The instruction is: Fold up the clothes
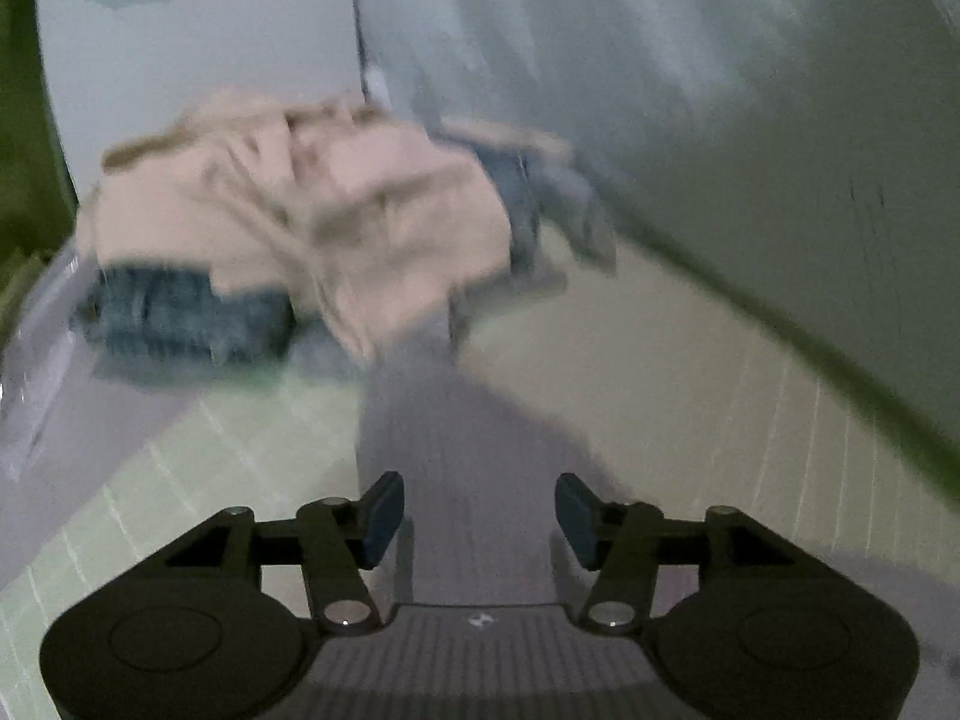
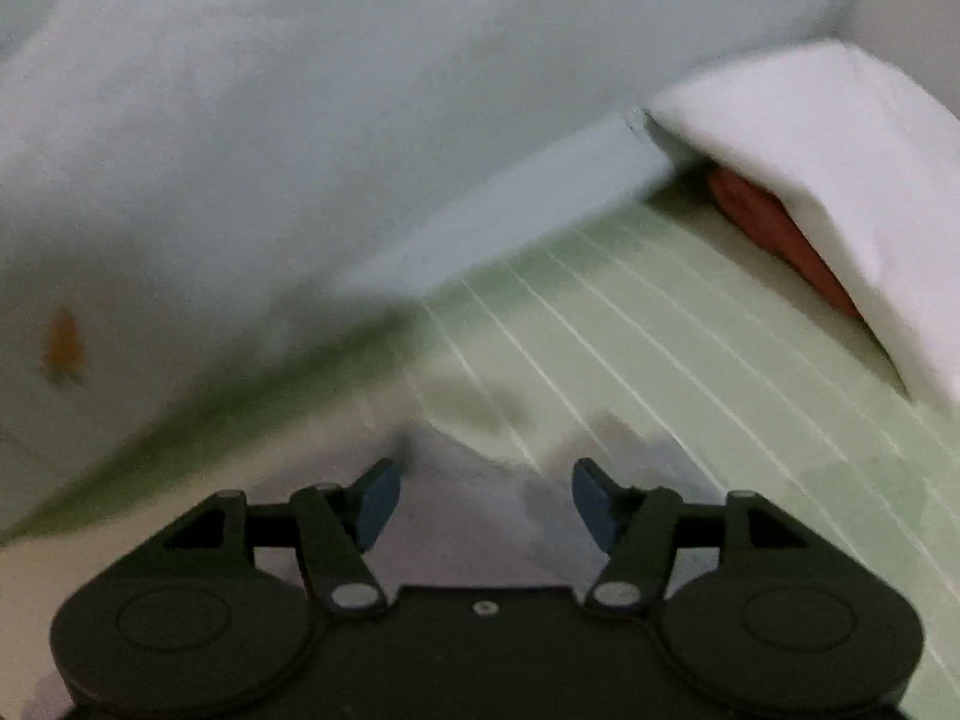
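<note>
Your left gripper (image 1: 479, 519) hangs over the pale green striped sheet (image 1: 690, 396) with its jaws spread wide and nothing between the blue pads (image 1: 384, 519); a grey garment (image 1: 456, 438) runs straight out beneath that gap and stretches away from you. It's blurred, so you can't tell whether the pads touch the fabric, but they are not closed on it. Follow that grey strip forward and it leads up to the heap: a rumpled beige garment (image 1: 336, 204) sits on top, with dark blue denim (image 1: 180, 318) poking out under its near left edge and more dark cloth (image 1: 528, 192) showing at its right, hard against the pale wall (image 1: 780, 120). Over on your other side, the right gripper (image 2: 486, 504) is also wide open and holding nothing, its pads (image 2: 378, 501) clear on both sides. Below it a corner of grey cloth (image 2: 456, 516) lies on the same striped sheet (image 2: 660, 360). Ahead and to the right, a white pillow (image 2: 840, 168) rests at the head of the bed, with something reddish-orange (image 2: 774, 228) tucked under its edge; what that is you can't make out.
</note>
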A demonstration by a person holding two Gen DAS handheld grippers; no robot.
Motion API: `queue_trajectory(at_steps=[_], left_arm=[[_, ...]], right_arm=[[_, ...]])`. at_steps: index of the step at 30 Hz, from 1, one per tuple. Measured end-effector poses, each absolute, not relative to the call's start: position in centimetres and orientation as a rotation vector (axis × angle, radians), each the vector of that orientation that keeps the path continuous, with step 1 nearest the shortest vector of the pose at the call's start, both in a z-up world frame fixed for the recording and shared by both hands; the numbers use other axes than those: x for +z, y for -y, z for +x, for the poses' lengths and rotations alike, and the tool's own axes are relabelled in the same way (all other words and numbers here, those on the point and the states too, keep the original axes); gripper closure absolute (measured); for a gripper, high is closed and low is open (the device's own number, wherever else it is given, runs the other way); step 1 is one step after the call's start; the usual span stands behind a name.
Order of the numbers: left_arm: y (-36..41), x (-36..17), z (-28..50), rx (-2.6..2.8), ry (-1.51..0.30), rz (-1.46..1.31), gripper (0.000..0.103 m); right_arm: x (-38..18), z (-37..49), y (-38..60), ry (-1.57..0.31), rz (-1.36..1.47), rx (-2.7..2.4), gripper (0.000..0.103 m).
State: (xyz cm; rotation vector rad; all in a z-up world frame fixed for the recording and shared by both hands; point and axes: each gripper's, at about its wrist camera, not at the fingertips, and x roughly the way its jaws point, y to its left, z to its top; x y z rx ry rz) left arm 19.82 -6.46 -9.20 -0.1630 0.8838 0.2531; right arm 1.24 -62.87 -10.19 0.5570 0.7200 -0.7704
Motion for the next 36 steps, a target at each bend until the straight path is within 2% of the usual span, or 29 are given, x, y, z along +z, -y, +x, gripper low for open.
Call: queue_trajectory(at_steps=[8,14,16,20,21,23,24,27,34,35,36], left_arm=[[8.6,-12.8,16.6,0.272,-1.009,-0.161,0.036],[10.2,-13.7,16.4,0.277,-1.042,-0.129,0.033],[10.6,-14.0,16.7,0.269,-1.055,-0.108,0.030],[11.4,-14.8,17.0,0.260,-1.075,-0.077,0.025],[11.6,-14.8,17.0,0.260,-1.075,-0.070,0.024],[11.8,-14.9,17.2,0.258,-1.077,-0.061,0.023],[11.7,-14.9,17.2,0.256,-1.079,-0.064,0.023],[11.4,-14.9,17.4,0.252,-1.085,-0.083,0.022],[11.4,-15.0,17.4,0.235,-1.086,-0.082,0.018],[11.5,-14.9,17.5,0.230,-1.086,-0.081,0.018],[11.5,-14.9,17.5,0.230,-1.086,-0.080,0.018]], right_arm=[[-13.1,1.3,62.8,-0.799,0.450,-0.730,0.029],[-13.2,2.3,62.4,-0.839,0.211,-0.786,0.023],[-13.3,2.1,63.5,-0.842,0.216,-0.807,0.020],[-14.0,1.2,66.2,-0.866,0.325,-0.803,0.021],[-14.1,0.9,66.6,-0.864,0.355,-0.785,0.028],[-13.7,0.5,67.0,-0.856,0.391,-0.727,0.063],[-13.3,0.5,67.1,-0.859,0.397,-0.698,0.099],[-10.6,0.9,68.1,-0.781,0.365,-0.683,0.098],[-1.7,2.5,73.4,-0.468,0.325,-0.811,0.097],[-1.4,3.1,73.7,-0.459,0.299,-0.819,0.095],[-1.5,3.7,73.9,-0.480,0.267,-0.823,0.081]])
